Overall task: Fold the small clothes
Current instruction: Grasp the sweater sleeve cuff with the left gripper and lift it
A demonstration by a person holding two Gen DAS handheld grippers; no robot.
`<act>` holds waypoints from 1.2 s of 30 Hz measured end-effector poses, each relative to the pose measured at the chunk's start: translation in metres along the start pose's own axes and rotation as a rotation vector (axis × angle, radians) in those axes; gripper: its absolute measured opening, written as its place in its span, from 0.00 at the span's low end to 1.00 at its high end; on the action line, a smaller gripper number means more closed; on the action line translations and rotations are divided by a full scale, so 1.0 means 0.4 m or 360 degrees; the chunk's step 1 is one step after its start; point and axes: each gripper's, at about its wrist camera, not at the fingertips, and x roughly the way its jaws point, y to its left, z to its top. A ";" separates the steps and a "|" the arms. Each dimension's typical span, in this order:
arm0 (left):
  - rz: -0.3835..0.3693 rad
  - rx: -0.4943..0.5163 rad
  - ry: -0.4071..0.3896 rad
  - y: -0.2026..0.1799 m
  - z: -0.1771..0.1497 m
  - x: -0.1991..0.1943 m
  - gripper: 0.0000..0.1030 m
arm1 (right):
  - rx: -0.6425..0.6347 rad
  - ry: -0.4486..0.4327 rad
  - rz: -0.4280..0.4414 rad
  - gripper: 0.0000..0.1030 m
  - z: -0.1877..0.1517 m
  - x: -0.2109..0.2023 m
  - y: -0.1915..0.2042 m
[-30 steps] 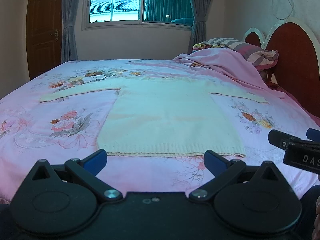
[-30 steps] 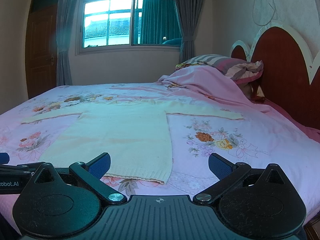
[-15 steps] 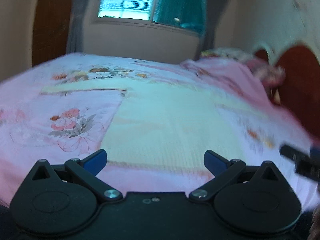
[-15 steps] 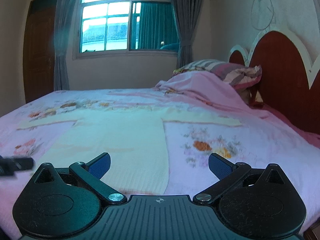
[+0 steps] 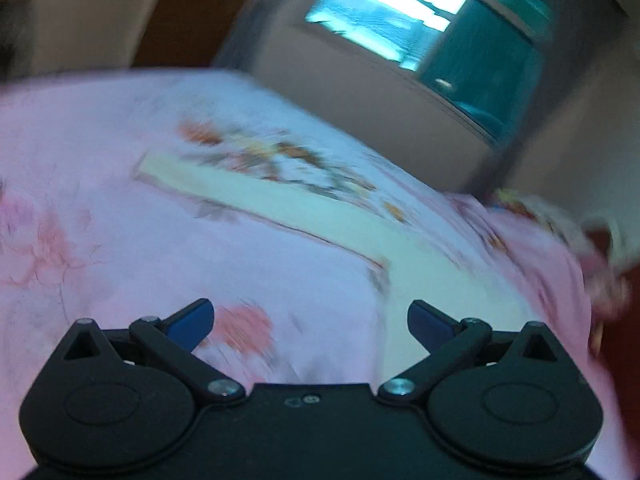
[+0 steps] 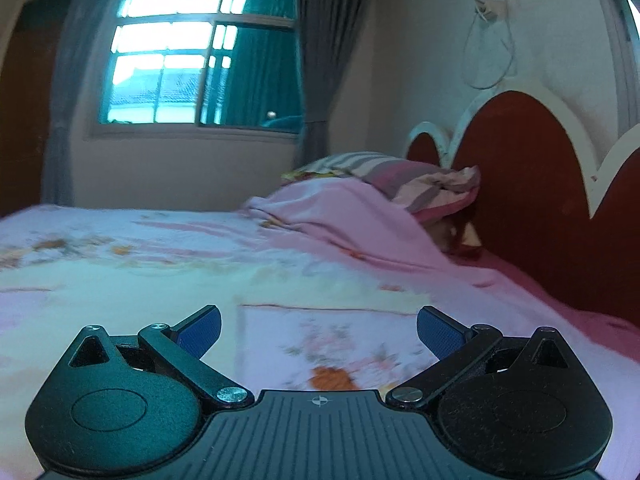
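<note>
My left tool (image 5: pixel 311 322) and right tool (image 6: pixel 319 330) both gape wide, gripping nothing. The cream sweater (image 6: pixel 120 292) lies flat on the pink floral bed (image 6: pixel 500 304), one sleeve (image 5: pixel 256 200) stretched out ahead of my left tool, the other sleeve (image 6: pixel 332 294) just ahead of my right.

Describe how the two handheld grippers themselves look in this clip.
Both match: the left gripper and right gripper have matte black bodies, two round discs, triangular cut-outs, silver screws and blue fingertip pads. The right's base is ribbed with a crosshair mark. No cables visible.
</note>
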 end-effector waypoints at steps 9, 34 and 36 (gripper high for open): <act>0.0012 -0.0663 -0.0052 0.342 0.195 0.321 0.93 | 0.0025 0.0204 -0.0254 1.00 -0.046 0.220 -0.060; -0.0399 -0.0014 -0.0284 -0.175 0.395 0.499 0.03 | 0.0244 0.0300 -0.0319 1.00 -0.112 0.366 -0.182; -0.0457 0.0135 -0.0251 -0.329 0.359 0.529 0.03 | 0.0253 0.0287 -0.0328 1.00 -0.122 0.356 -0.211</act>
